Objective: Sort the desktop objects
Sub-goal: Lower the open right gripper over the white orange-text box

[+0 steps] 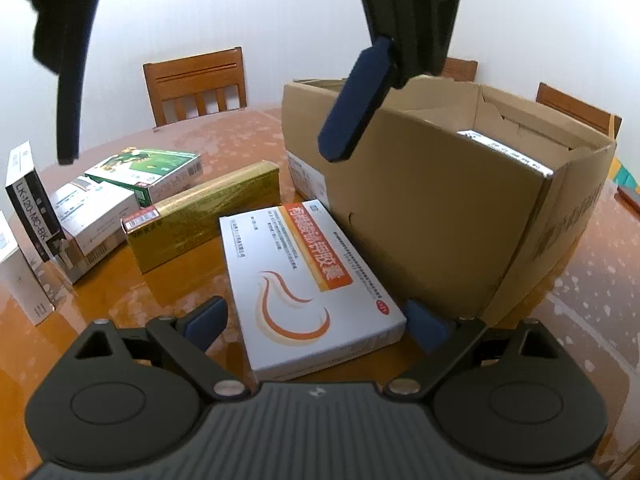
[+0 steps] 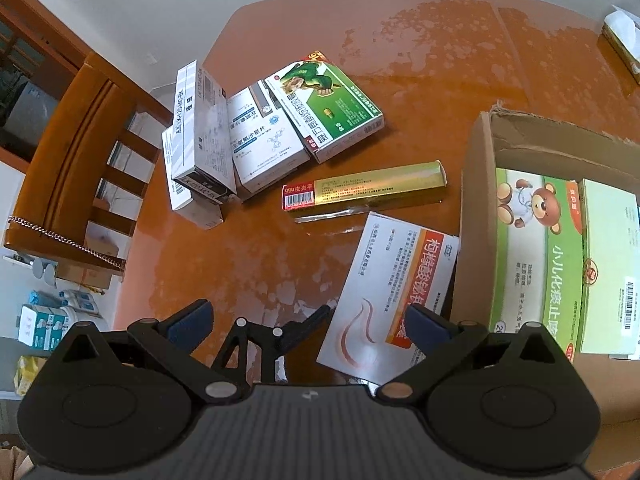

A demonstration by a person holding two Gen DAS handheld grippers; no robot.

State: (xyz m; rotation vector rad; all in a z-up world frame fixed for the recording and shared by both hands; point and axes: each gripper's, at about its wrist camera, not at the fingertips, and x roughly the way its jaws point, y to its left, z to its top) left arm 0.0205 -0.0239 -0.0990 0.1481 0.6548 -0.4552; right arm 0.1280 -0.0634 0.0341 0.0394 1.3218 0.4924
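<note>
A white medicine box with an orange band (image 1: 308, 280) lies flat on the brown table, against the cardboard carton (image 1: 420, 208). My left gripper (image 1: 316, 322) is open and low, with one finger on each side of this box's near end; the pads do not press it. My right gripper (image 2: 310, 324) hangs open higher up with nothing between its fingers. In the right wrist view the same white box (image 2: 384, 288) lies beside the carton (image 2: 476, 200), which holds a green bear-print box (image 2: 532, 248) and a pale green box (image 2: 608, 264).
On the table to the left lie a gold box (image 2: 368, 188), a green box (image 2: 328, 108), a white box with blue print (image 2: 264, 140) and black-and-white boxes (image 2: 200, 128). Wooden chairs (image 1: 196, 84) stand around the table. A tissue box (image 2: 624, 40) sits far right.
</note>
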